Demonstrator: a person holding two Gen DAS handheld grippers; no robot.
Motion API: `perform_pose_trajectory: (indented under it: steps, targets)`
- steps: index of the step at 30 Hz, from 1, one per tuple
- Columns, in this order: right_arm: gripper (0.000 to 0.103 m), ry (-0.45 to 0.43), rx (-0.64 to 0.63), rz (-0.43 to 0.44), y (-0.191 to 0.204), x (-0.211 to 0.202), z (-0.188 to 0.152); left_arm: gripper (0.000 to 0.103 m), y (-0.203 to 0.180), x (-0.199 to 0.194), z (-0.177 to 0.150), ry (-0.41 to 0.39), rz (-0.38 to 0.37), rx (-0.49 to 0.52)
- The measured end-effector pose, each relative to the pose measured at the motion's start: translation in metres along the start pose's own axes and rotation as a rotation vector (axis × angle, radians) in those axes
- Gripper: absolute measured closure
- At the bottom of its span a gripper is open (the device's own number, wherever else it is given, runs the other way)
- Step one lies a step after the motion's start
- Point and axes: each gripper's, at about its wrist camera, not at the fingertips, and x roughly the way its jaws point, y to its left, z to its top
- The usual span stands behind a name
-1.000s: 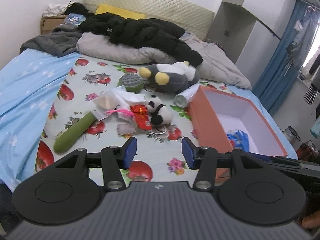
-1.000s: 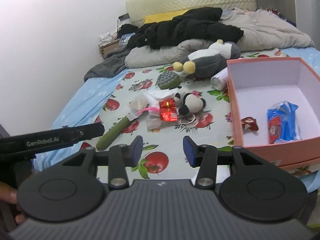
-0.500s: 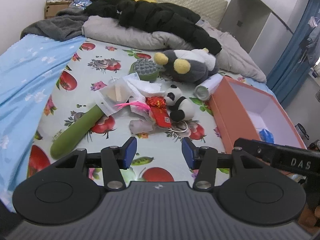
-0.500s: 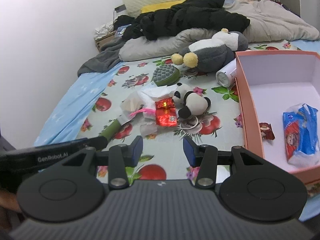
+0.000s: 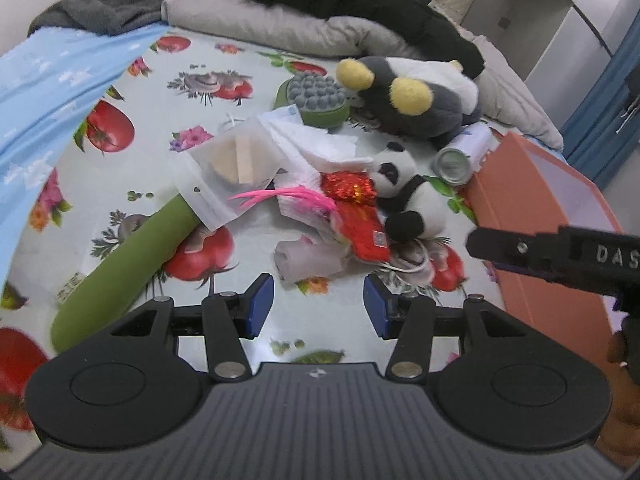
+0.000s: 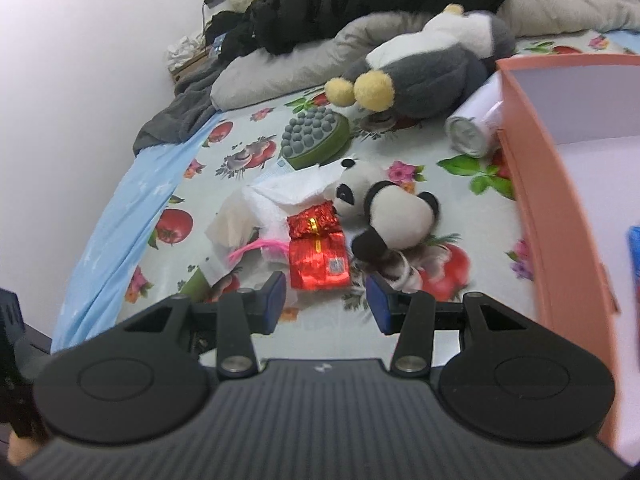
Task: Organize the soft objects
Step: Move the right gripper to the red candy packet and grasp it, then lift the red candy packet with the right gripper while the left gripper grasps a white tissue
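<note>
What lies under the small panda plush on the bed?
The panda plush lies on the tomato-print sheet, with a coiled white cord poking out beneath it. Anything further under it is hidden.

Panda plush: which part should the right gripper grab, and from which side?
Grip the panda plush across its round white body, coming from above with the open right gripper. It lies on its side, and the red foil packet crowds its head end, so the body is probably the clearest squeezable part.
</note>
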Motion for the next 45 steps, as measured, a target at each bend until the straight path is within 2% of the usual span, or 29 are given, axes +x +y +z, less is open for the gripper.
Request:
perform_pose_trajectory:
  steps: [5,9,10,12,18,20,27,29,32,38,45]
  targets:
    - [0.055,0.055,0.007,0.047,-0.001,0.046,0.013,0.047,0.012,0.033,0.004,0.023,-0.005,-0.020]
    - [0.055,0.088,0.008,0.060,0.001,0.076,0.020,0.047,0.018,0.047,0.006,0.011,-0.009,-0.044]
    - [0.055,0.088,0.007,0.059,0.001,0.081,0.022,0.047,0.019,0.048,0.007,0.003,-0.014,-0.049]
    - [0.046,0.077,-0.004,0.047,0.003,0.090,0.024,0.047,0.021,0.052,0.009,0.003,-0.016,-0.045]
    - [0.046,0.066,-0.007,0.022,0.006,0.115,0.031,0.049,0.024,0.060,0.011,0.008,-0.025,-0.061]
    - [0.046,0.071,-0.007,0.010,0.007,0.123,0.033,0.058,0.024,0.063,0.010,0.015,-0.034,-0.058]
    - [0.044,0.094,-0.023,-0.009,0.011,0.144,0.036,0.072,0.021,0.066,0.004,0.007,-0.026,-0.054]
    - [0.044,0.095,-0.033,-0.017,0.013,0.146,0.036,0.079,0.021,0.064,0.003,-0.002,-0.022,-0.060]
    - [0.046,0.108,-0.064,-0.033,0.018,0.150,0.034,0.082,0.020,0.060,0.002,-0.015,-0.021,-0.060]
    - [0.046,0.090,-0.069,-0.029,0.020,0.138,0.032,0.083,0.021,0.043,-0.002,-0.042,-0.014,-0.067]
    - [0.046,0.048,-0.092,-0.030,0.029,0.100,0.027,0.083,0.019,0.016,-0.016,-0.052,-0.026,-0.075]
